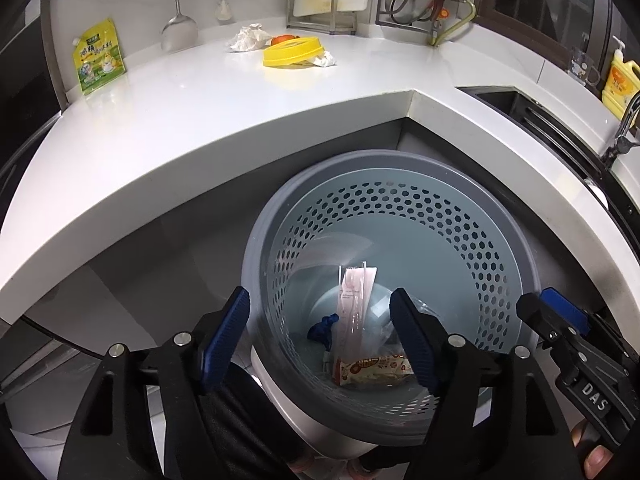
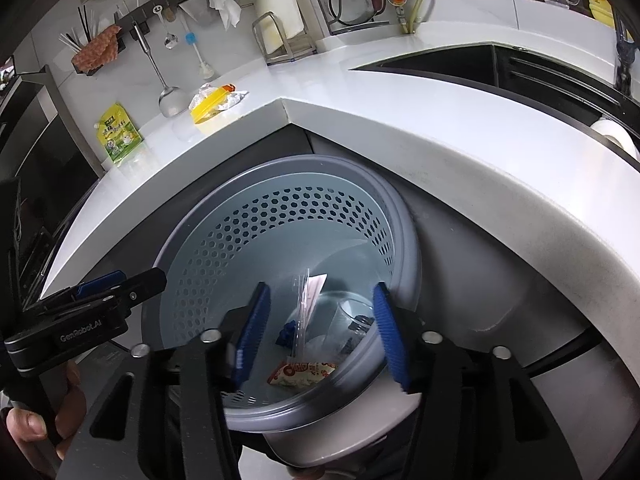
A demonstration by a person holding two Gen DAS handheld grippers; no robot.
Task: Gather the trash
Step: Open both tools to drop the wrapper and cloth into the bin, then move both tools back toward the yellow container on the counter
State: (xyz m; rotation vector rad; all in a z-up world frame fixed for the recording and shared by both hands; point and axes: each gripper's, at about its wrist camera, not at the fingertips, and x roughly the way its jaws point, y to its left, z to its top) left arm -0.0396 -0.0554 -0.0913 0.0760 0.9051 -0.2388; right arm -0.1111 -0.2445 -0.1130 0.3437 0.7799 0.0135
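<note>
Both the left hand-held gripper (image 1: 320,344) and the right hand-held gripper (image 2: 320,336) hung spread apart and empty over the bin (image 1: 500,216), above the wrappers (image 1: 372,368) inside. Crumpled tissue (image 1: 248,38) lay well apart on the surface (image 1: 200,100).

matt grey perforated plastic bin (image 1: 460,216), glossy white stone-like counter (image 1: 200,112), crumpled paper tissue (image 1: 248,38).
</note>
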